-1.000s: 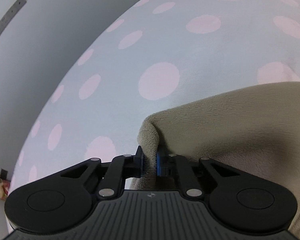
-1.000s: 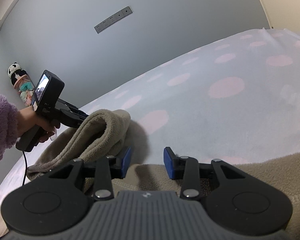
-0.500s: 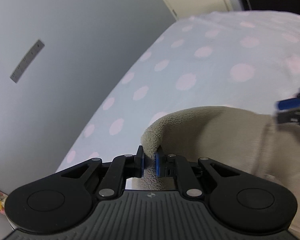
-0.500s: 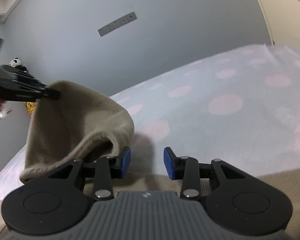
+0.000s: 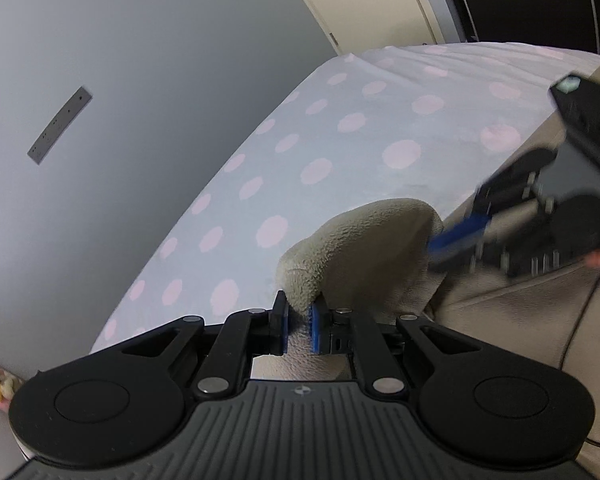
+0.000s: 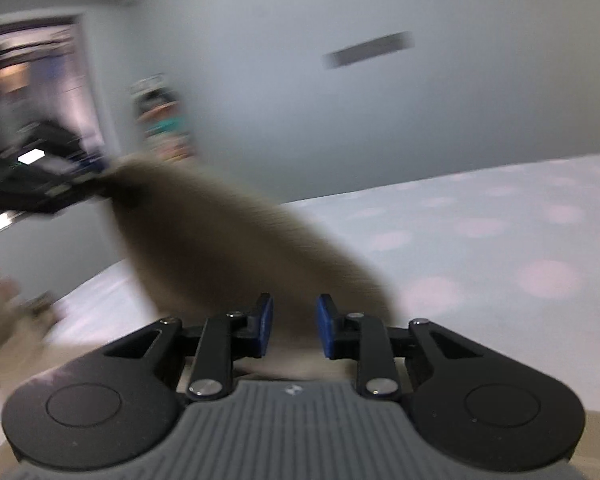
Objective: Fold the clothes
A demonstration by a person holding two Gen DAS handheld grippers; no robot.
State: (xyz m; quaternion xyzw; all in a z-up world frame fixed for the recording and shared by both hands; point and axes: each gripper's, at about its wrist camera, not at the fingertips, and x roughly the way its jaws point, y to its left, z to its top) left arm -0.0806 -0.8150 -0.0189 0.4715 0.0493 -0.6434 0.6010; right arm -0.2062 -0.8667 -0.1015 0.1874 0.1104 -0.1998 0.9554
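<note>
where left hand-held gripper (image 5: 299,327) pinches fleece edge (image 5: 300,276), bedspread (image 5: 340,128) lies bare.

Soft, even indoor light; fisheye bending curves the edges. The right wrist view is heavily motion-blurred, smearing the beige fleece garment (image 6: 236,248).

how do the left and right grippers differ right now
The left gripper is shut on a raised fold of the beige fleece; the right gripper is open, gripping nothing. The left view is sharp, the right view smeared by motion. Both have blue pads on black fingers.
</note>
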